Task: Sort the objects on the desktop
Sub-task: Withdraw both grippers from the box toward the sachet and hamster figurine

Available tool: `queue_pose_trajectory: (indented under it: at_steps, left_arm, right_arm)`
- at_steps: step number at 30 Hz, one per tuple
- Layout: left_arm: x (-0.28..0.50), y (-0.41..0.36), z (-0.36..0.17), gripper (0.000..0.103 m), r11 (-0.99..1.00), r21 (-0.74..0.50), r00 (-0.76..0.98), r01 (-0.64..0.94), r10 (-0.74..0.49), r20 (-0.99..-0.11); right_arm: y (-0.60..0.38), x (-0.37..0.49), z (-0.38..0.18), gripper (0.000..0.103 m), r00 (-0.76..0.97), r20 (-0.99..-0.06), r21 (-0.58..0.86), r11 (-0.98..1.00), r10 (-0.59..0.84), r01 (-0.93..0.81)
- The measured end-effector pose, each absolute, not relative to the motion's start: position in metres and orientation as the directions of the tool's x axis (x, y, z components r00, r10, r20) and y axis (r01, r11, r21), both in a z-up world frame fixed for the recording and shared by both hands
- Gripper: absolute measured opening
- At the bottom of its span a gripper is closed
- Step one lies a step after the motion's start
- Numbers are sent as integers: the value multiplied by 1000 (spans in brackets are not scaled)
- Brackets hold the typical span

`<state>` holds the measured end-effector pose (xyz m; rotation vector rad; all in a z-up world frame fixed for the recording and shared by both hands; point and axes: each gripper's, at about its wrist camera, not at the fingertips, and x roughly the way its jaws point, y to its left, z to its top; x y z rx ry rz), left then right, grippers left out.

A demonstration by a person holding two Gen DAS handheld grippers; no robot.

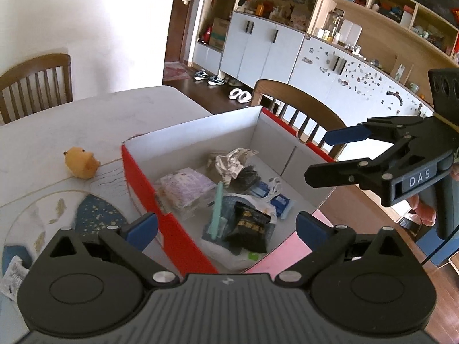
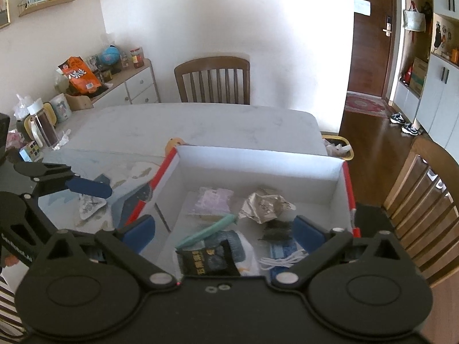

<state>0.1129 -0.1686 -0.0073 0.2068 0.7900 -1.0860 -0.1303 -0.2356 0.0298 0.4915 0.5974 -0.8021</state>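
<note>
Left wrist view: both tools [image 1: 226, 226] [image 2: 223, 228] spread wide and empty above the filled box [image 1: 198, 126] at frame centre, between pickups, next likely fetching the yellow toy [image 1: 81, 166] at left on the counter [image 1: 86, 114].

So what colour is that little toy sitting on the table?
Yellow-orange toy, clearest in the left wrist view.

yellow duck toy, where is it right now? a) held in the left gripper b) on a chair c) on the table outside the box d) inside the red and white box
c: the yellow duck toy sits on the table just outside the box, while both the left gripper and the right gripper are open and hold nothing.
</note>
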Motion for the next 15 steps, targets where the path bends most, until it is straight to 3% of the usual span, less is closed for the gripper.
queue_pose_trajectory:
  at_steps: [7,15]
  left_arm:
    - [127,-145,-8,103,472,-282,196,835,-734,-650]
    - [145,-115,-11,103,468,-270,201,841,-735,-648]
  right_arm:
    - [-235,-104,35,103,558,-647,184,604,-519,776]
    - [-234,-69,39,103,578,-634,203,610,-514,766]
